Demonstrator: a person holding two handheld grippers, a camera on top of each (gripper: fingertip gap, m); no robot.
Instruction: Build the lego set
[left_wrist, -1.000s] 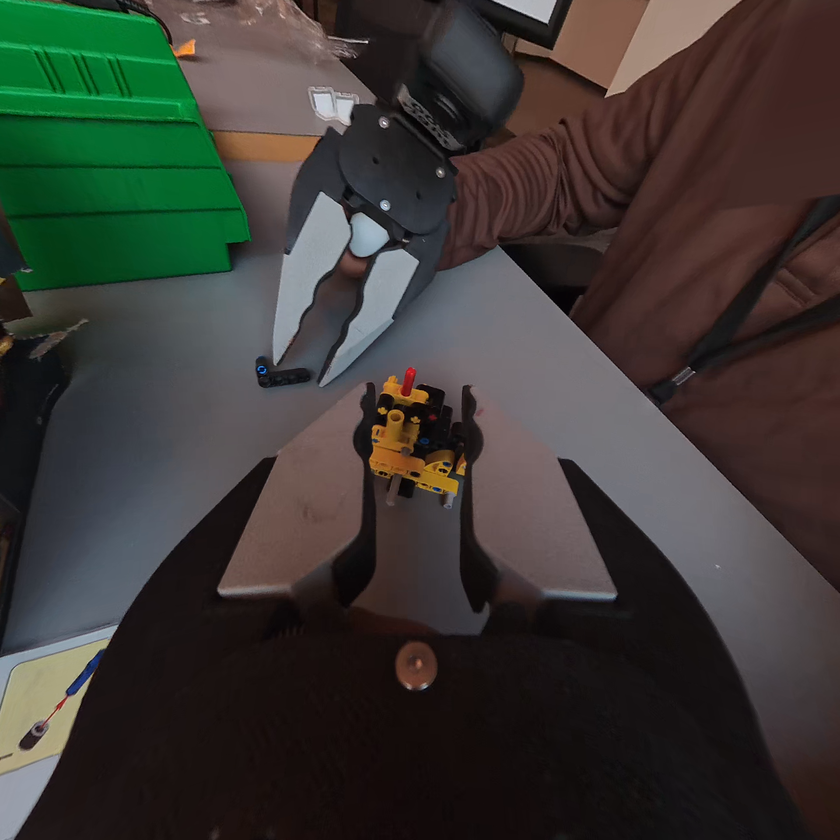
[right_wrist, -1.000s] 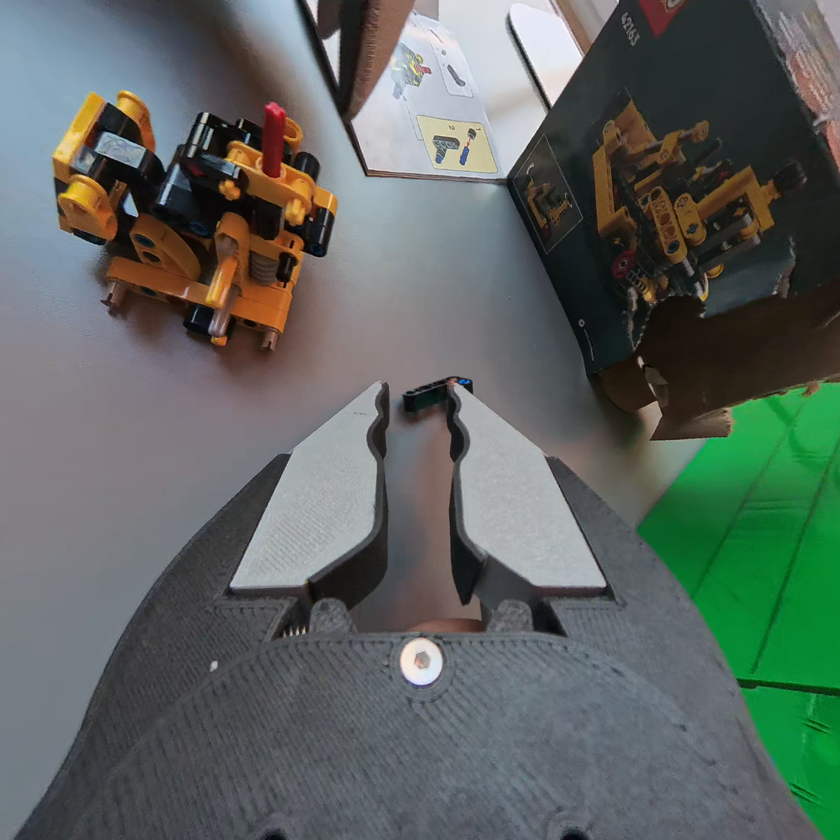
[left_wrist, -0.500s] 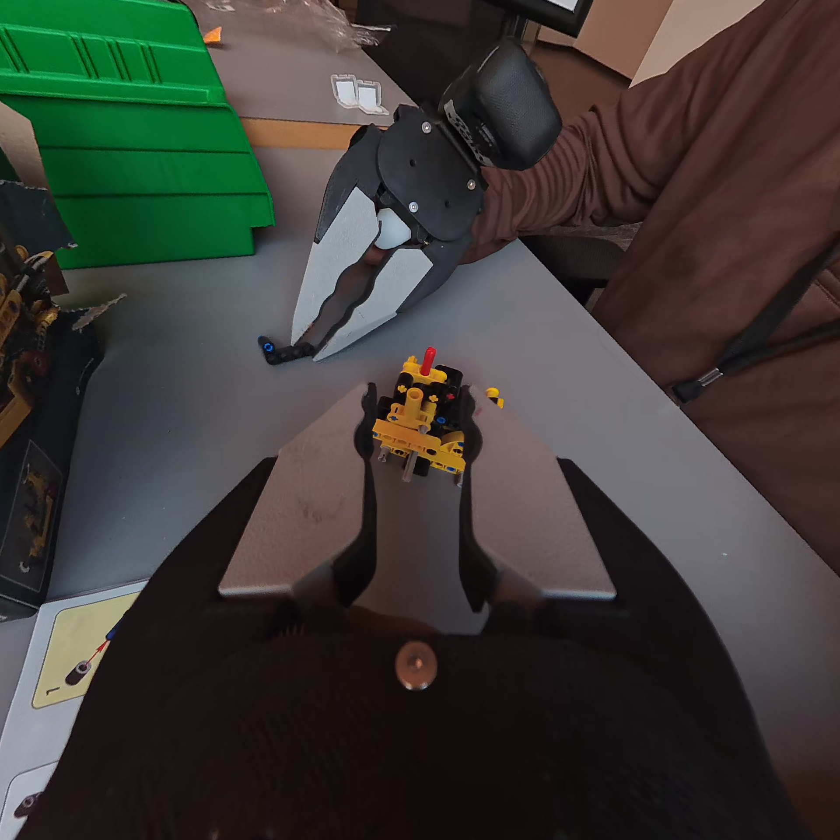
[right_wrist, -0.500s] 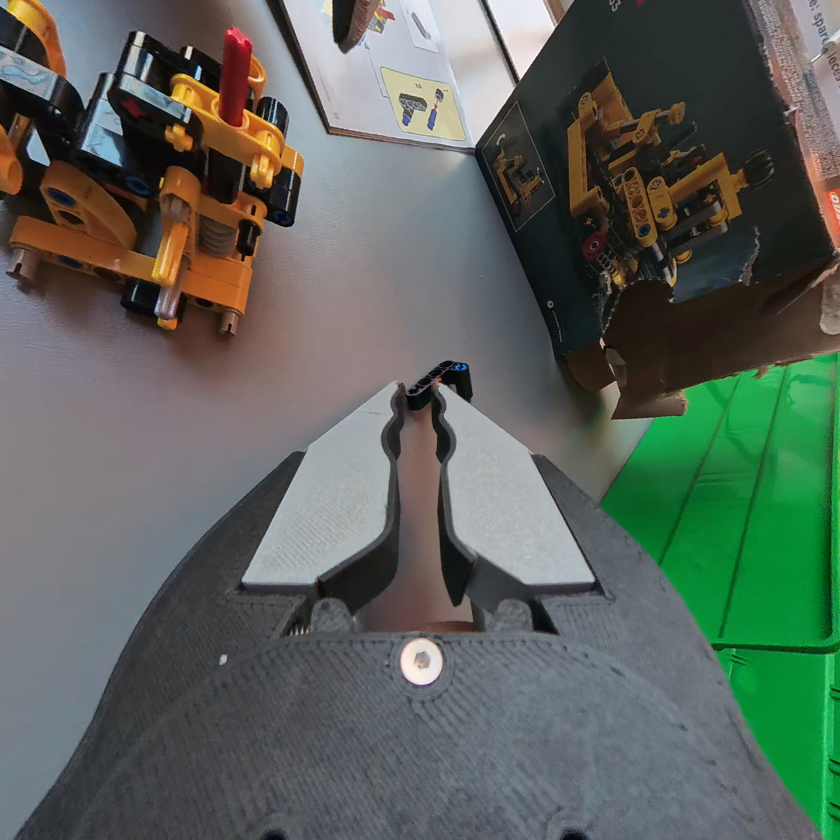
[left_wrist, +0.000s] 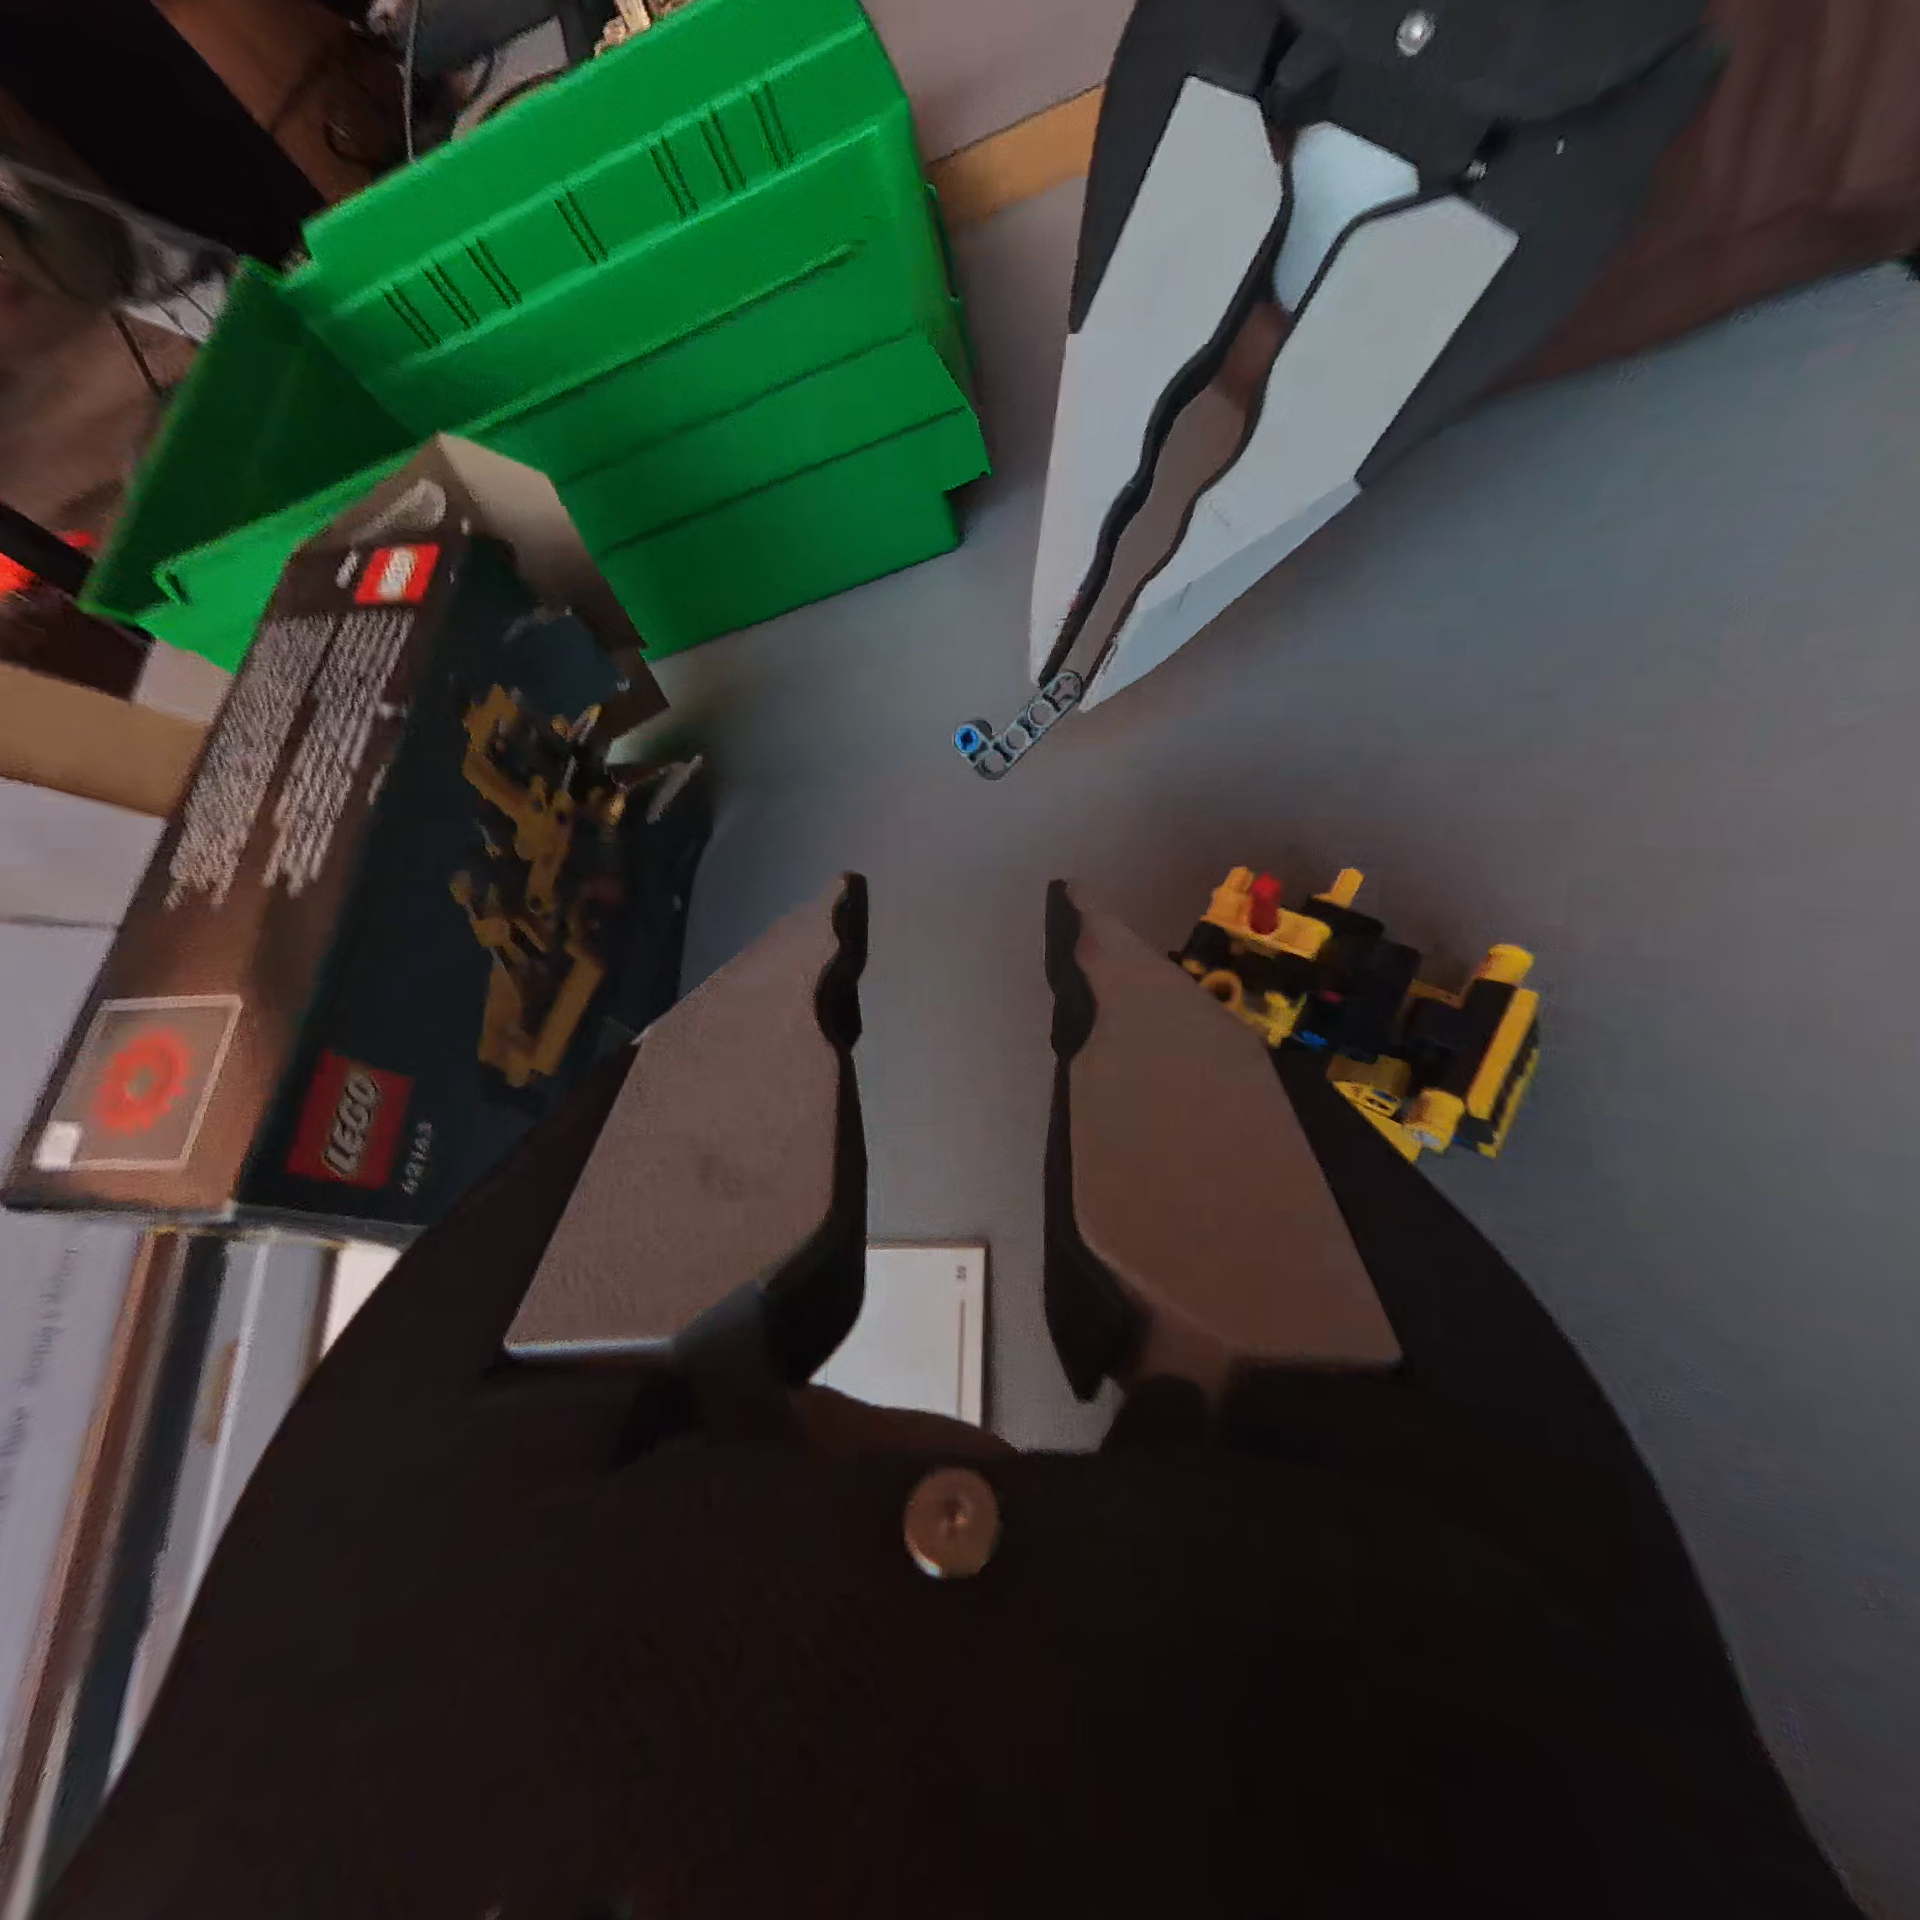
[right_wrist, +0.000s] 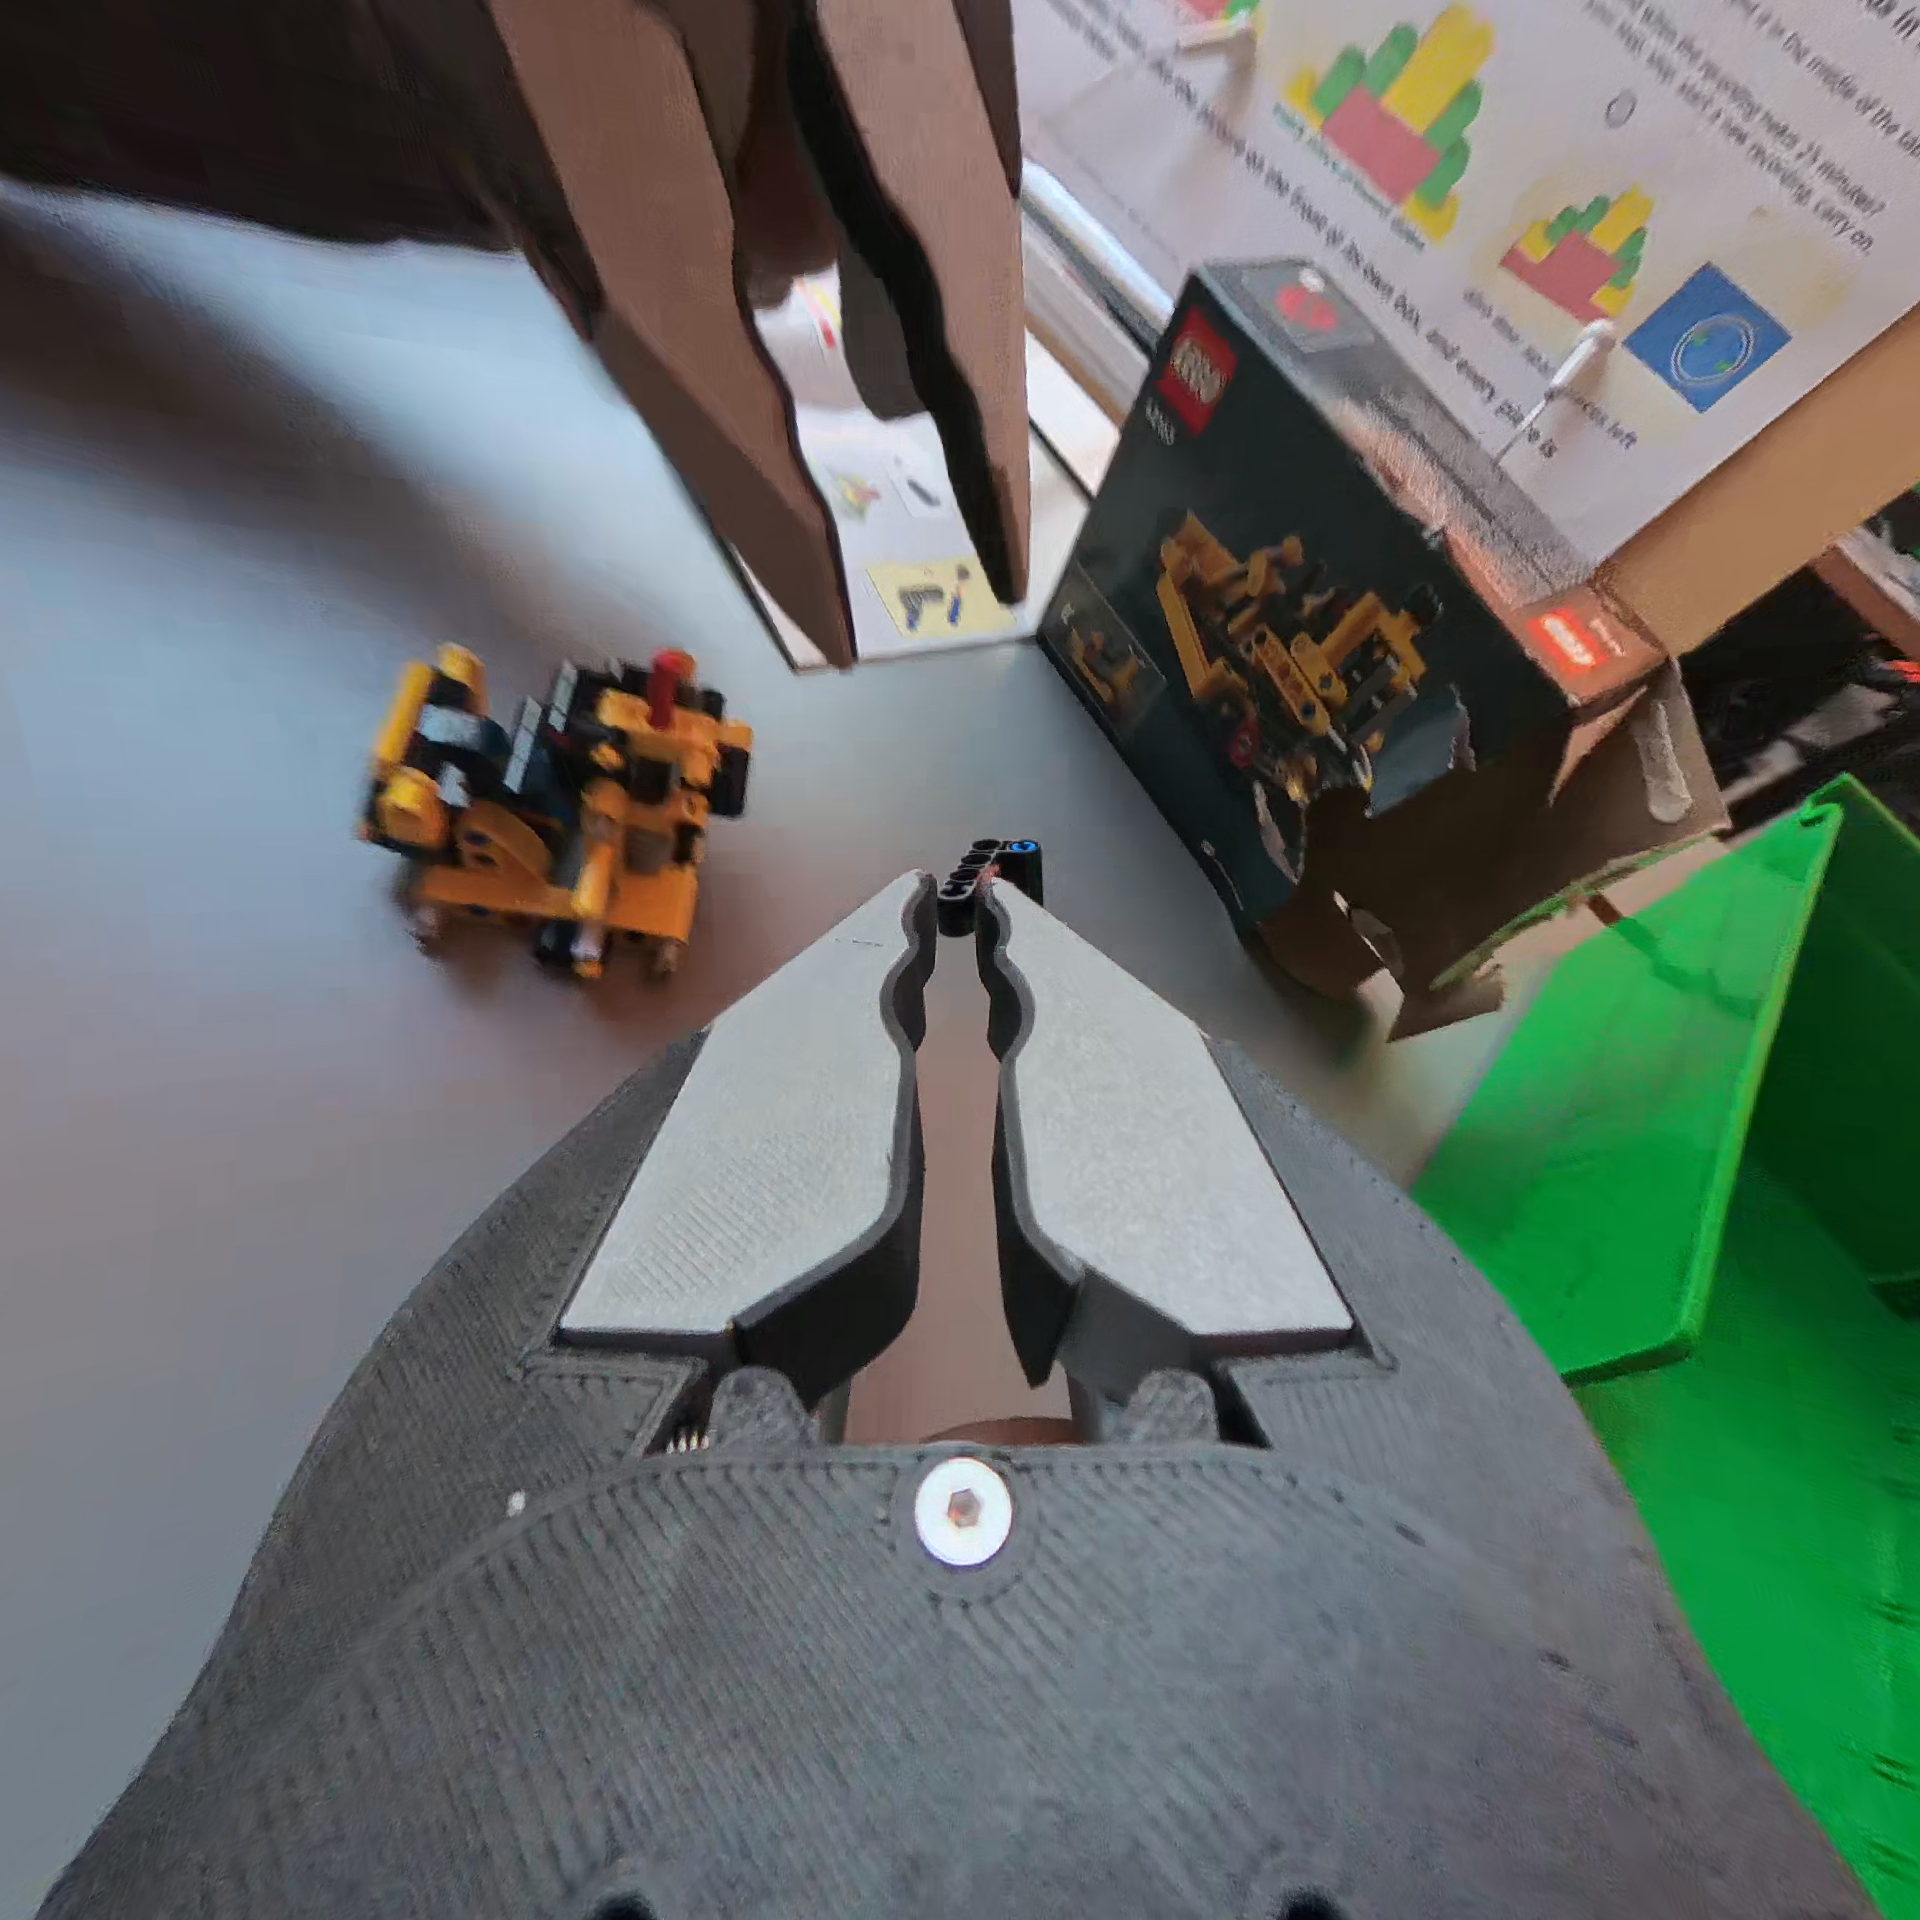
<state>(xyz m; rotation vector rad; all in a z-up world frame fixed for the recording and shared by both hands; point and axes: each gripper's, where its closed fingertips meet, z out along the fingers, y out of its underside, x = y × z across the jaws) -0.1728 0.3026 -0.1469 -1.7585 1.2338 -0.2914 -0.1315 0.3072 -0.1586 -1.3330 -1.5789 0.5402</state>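
The partly built yellow and black model (left_wrist: 1382, 1029) with a red peg on top stands on the grey table; it also shows in the right wrist view (right_wrist: 561, 821). My left gripper (left_wrist: 951, 904) is open and empty, raised above the table to the left of the model. My right gripper (right_wrist: 961, 888) is shut on one end of a small black beam (right_wrist: 987, 868) with a blue pin, held above the table. In the left wrist view the right gripper (left_wrist: 1065, 681) holds the beam (left_wrist: 1018, 727) at its tip.
The dark set box (right_wrist: 1340, 613) with a torn flap stands to the right of the beam, also in the left wrist view (left_wrist: 384, 883). Green bins (left_wrist: 665, 343) stand behind it. An open instruction booklet (right_wrist: 925, 592) lies near the box. A printed sheet (right_wrist: 1558, 177) leans at the back.
My left gripper has lifted away from the model and swung left, leaving it on the table. My right gripper stayed closed on the black beam and raised it off the table.
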